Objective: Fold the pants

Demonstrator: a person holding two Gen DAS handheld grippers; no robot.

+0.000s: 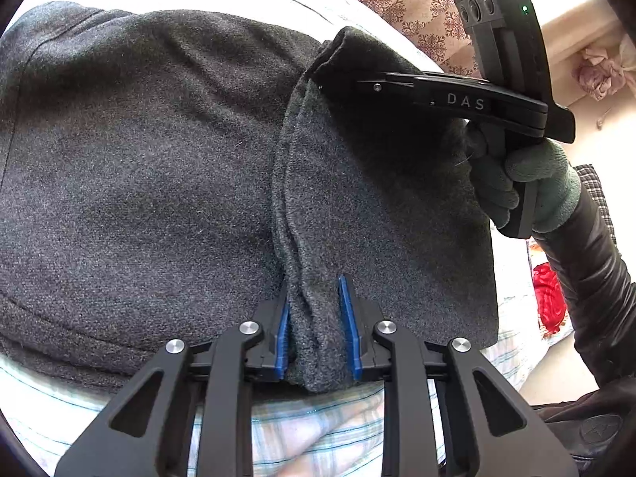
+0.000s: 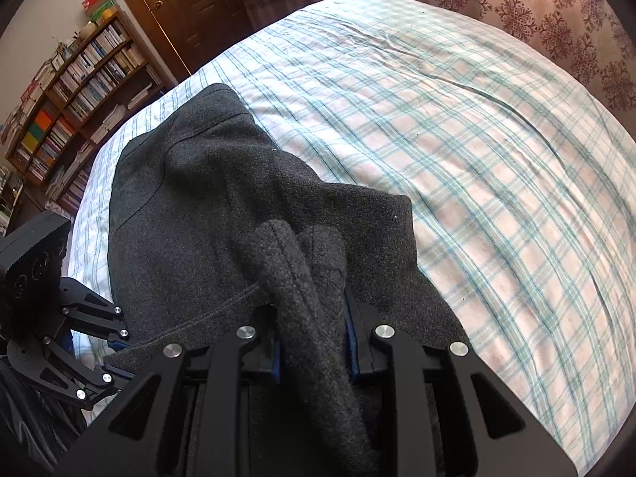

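With each claw, left (image 1: 318,330) and right (image 2: 314,342), clamped on bunched pants (image 1: 139,167), uneven pulling risked skewing the fold on the bed (image 2: 457,127).

Bunched fabric of the pants (image 2: 190,206) hides my right gripper's (image 2: 314,342) fingertips, my left gripper (image 1: 316,330) shows only blue pad edges, and the bookshelf's (image 2: 75,91) titles are too small to read.
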